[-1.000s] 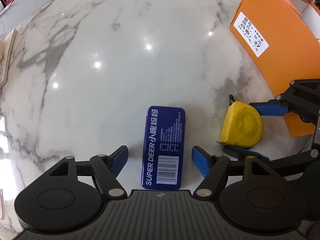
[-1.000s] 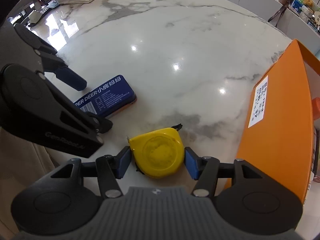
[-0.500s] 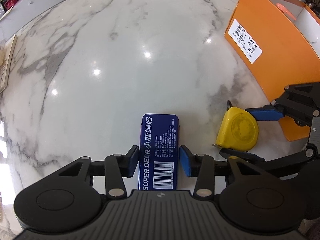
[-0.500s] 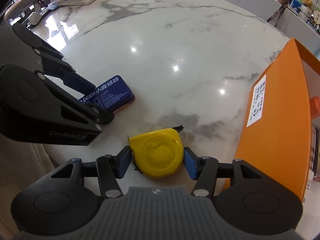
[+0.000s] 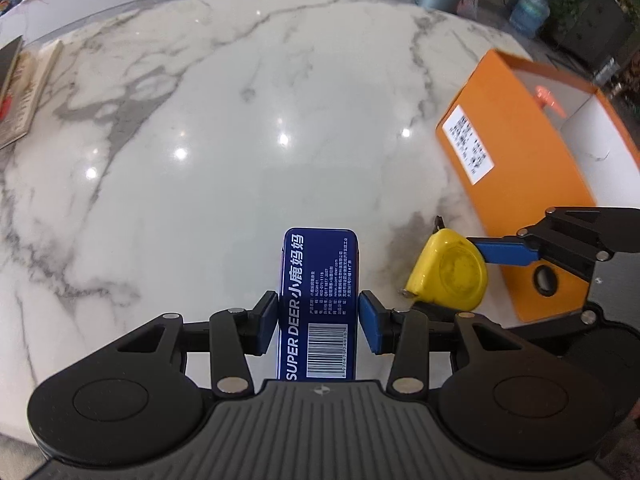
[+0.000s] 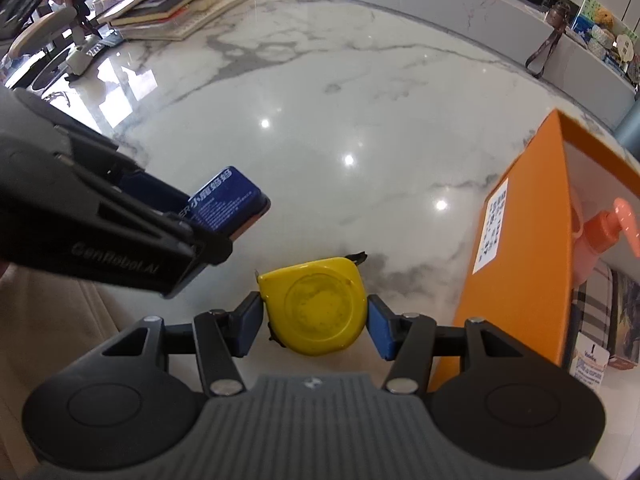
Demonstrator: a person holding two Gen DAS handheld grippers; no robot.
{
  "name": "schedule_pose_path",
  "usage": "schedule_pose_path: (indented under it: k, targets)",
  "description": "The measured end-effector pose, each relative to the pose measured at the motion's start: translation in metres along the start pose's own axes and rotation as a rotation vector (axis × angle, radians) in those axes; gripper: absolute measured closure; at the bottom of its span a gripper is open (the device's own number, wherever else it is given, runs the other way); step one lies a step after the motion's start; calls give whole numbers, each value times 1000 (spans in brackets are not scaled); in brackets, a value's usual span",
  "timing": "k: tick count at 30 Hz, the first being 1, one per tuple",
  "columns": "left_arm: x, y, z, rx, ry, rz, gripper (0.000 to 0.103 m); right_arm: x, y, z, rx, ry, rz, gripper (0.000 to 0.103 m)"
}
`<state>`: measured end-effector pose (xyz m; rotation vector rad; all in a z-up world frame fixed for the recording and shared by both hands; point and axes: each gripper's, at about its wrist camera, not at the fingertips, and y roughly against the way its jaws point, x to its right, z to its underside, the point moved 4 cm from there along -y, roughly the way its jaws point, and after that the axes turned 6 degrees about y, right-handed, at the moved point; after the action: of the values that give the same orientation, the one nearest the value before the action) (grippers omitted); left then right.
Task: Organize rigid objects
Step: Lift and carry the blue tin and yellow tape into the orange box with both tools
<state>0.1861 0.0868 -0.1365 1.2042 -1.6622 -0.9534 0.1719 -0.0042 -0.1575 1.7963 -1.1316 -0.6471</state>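
A blue "SUPER DEER" tin [image 5: 320,280] is clamped lengthwise in my left gripper [image 5: 319,314], both blue pads pressing its long sides. Seen from the right wrist, the tin [image 6: 226,202] hangs a little above the marble, sticking out of the left gripper. A yellow tape measure [image 6: 316,312] lies flat on the table with my right gripper [image 6: 316,326] shut on it, one pad on each side. From the left wrist, the tape measure [image 5: 448,272] sits just right of the tin. An open orange box [image 5: 520,184] stands to the right.
Inside the orange box [image 6: 520,240] stands a coral pump bottle [image 6: 604,232]. Books [image 6: 172,4] are stacked at the far left edge of the marble table [image 6: 340,100]. The two grippers are close side by side at the near edge.
My left gripper closed from wide open onto the blue tin, then rose with it and tilted. The right gripper stayed shut on the tape measure.
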Motion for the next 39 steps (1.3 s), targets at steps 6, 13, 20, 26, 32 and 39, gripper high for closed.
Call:
schedule_pose_path:
  k: [6, 13, 20, 26, 32, 39]
  targets:
    - [2, 36, -3, 80, 45, 9, 53, -3, 26, -6, 69, 19, 0, 46]
    - [19, 72, -14, 174, 43, 31, 53, -2, 65, -9, 163, 32, 0, 46]
    - [60, 99, -22, 245, -7, 77, 53, 20, 113, -1, 261, -2, 41, 46]
    - [105, 106, -28, 275, -61, 128, 53, 50, 145, 18, 307, -63, 81, 46]
    - [154, 93, -33, 266, -127, 169, 53, 86, 160, 45, 303, -116, 113, 46]
    - [206, 68, -39, 221, -179, 220, 53, 129, 167, 82, 259, -188, 130, 46]
